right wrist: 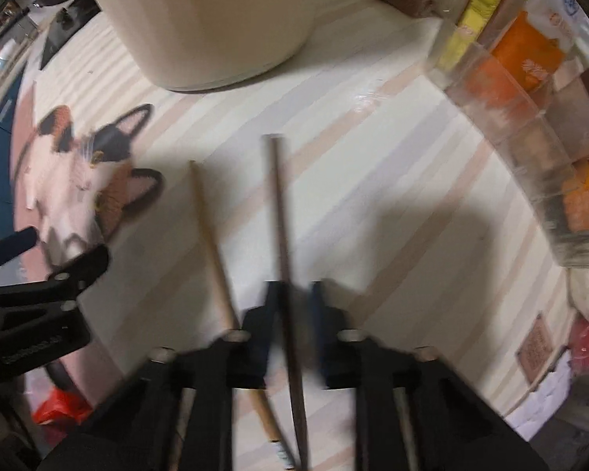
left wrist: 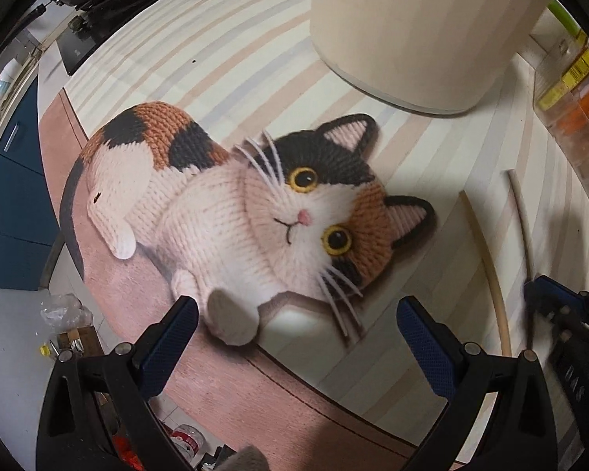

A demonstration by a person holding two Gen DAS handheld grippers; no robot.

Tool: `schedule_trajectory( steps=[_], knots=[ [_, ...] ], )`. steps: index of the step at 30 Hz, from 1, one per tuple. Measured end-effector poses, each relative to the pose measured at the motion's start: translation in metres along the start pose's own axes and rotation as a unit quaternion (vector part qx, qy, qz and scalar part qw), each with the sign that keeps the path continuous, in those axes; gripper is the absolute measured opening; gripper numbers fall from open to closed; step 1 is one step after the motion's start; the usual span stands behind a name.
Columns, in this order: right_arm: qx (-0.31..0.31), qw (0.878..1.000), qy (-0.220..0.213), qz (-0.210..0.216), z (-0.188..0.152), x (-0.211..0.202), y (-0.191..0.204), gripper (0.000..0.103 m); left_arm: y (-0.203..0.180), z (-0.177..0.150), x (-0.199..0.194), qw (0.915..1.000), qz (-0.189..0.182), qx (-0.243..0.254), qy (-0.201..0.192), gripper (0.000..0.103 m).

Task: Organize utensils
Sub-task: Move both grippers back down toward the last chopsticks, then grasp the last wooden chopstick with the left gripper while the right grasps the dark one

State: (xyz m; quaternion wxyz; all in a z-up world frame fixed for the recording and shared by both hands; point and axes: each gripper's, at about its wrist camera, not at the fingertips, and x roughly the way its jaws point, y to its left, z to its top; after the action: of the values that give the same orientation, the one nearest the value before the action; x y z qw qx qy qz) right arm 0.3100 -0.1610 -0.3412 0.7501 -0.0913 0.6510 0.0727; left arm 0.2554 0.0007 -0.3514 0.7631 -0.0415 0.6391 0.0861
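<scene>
Two chopsticks on the tabletop (right wrist: 373,180): dark chopstick (right wrist: 280,212) pinched in right gripper (right wrist: 294,314) jaws (left gripper (left wrist: 294,337) spread, empty). Next: lift toward cream container (right wrist: 216,19), probably.

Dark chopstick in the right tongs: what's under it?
Under the dark chopstick: the striped table mat, nothing else visible. The right tongs cover part of it, and blur obscures whether it touches the mat.

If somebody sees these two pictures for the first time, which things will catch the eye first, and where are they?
First comes the knitted calico cat printed on the striped table mat, filling the middle of the left wrist view, just ahead of the open left gripper. Next, in the right wrist view, the right gripper is shut on a dark chopstick, with a pale chopstick lying on the mat beside it. A large cream container stands beyond them.
</scene>
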Motion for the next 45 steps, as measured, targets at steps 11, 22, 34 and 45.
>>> schedule_trajectory(
  steps=[11,22,34,45],
  knots=[
    [0.162,0.987,0.012,-0.007,-0.034,-0.002,-0.092,0.006,-0.073,-0.009,-0.014,0.9977,-0.063,0.024,0.007,0.102],
    [0.225,0.974,0.017,0.001,-0.071,-0.01,-0.138,0.006,-0.13,-0.011,-0.011,0.9951,-0.039,0.088,-0.021,0.018],
    [0.194,0.979,0.038,0.046,-0.083,-0.007,-0.102,0.006,-0.105,-0.042,-0.022,0.9884,-0.045,0.145,-0.007,0.005],
    [0.177,0.978,0.085,0.065,-0.035,0.012,-0.108,0.014,-0.079,-0.007,-0.011,0.9858,-0.095,0.133,0.037,0.012]
  ],
)
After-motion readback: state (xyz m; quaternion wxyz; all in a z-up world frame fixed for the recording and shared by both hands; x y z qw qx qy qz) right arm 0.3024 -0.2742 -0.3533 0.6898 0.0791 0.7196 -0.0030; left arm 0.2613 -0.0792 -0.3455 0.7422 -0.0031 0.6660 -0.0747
